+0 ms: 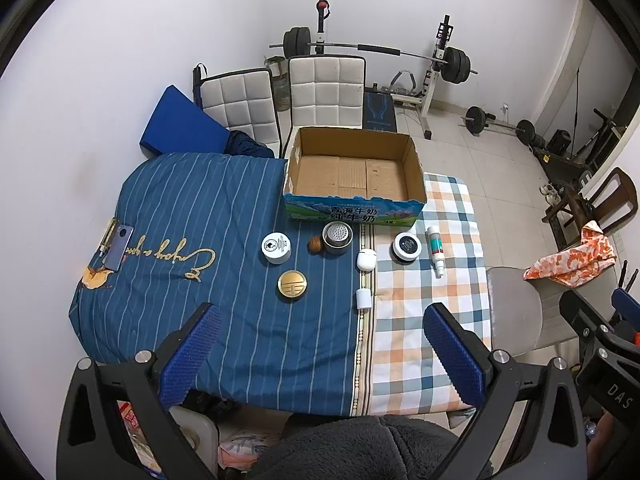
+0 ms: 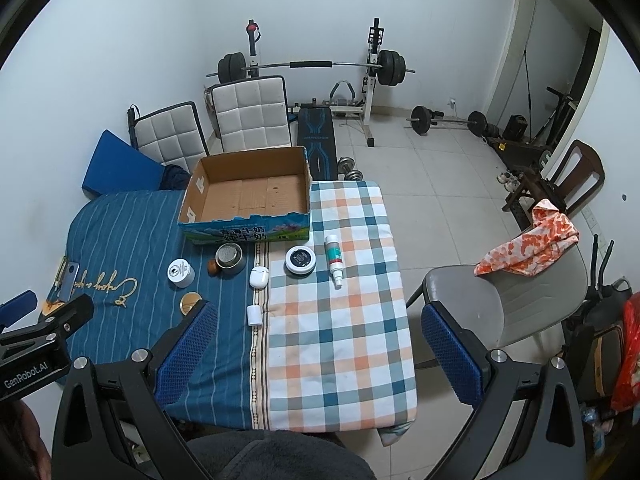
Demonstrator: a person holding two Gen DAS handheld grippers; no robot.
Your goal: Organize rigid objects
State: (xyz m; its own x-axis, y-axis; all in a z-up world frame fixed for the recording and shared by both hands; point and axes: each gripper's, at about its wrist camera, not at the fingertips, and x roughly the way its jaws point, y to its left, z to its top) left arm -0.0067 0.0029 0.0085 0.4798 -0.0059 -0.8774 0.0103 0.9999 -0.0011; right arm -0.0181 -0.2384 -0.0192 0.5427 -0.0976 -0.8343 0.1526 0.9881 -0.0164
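An empty cardboard box stands at the table's far side. In front of it lie a white jar, a walnut, a metal strainer cup, a white earbud case, a black-topped round tin, a white spray tube, a gold round lid and a small white cylinder. My left gripper and right gripper hover open above the near table edge, holding nothing.
A phone on a clipboard lies at the table's left. Two white padded chairs stand behind the box. A grey chair with an orange cloth stands to the right. A barbell rack fills the back wall.
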